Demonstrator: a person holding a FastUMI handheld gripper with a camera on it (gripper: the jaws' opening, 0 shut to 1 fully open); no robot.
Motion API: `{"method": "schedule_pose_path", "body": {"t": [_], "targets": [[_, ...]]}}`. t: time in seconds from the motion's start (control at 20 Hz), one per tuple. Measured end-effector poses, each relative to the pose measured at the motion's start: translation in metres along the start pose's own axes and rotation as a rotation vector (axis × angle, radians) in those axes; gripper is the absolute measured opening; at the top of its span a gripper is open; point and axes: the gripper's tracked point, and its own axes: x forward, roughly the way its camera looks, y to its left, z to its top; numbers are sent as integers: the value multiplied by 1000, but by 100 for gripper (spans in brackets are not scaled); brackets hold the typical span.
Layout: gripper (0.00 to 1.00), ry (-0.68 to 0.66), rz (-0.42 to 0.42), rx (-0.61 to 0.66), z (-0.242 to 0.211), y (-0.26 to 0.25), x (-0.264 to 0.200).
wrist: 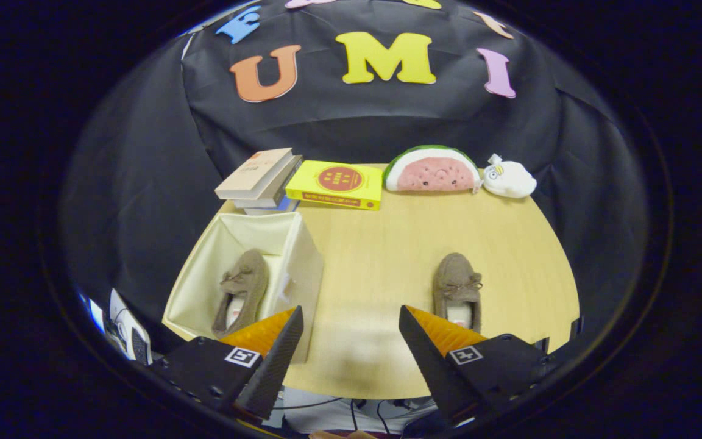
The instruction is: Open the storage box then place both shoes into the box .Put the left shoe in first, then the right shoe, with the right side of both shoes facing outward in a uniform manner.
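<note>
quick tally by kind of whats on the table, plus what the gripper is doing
shoes: 2, one in the storage box, one on the table
storage box: 1
books: 4
plush toys: 2
total: 9
gripper: open, empty

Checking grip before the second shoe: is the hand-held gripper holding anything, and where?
Nothing. The hand-held gripper is open over bare table, the shoe just ahead, untouched.
</note>
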Motion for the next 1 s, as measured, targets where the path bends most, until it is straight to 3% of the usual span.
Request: {"method": "schedule_pose_path", "body": {"t": [0.25,0.45,0.65,0.9,1.0], "targets": [[96,12,-61,46,-2,-78,24],[97,83,-125,86,-18,-139,57],[96,178,-137,125,-43,-175,92],[86,242,-143,152,-63,-201,118],[77,261,-142,154,-70,-207,122]]}}
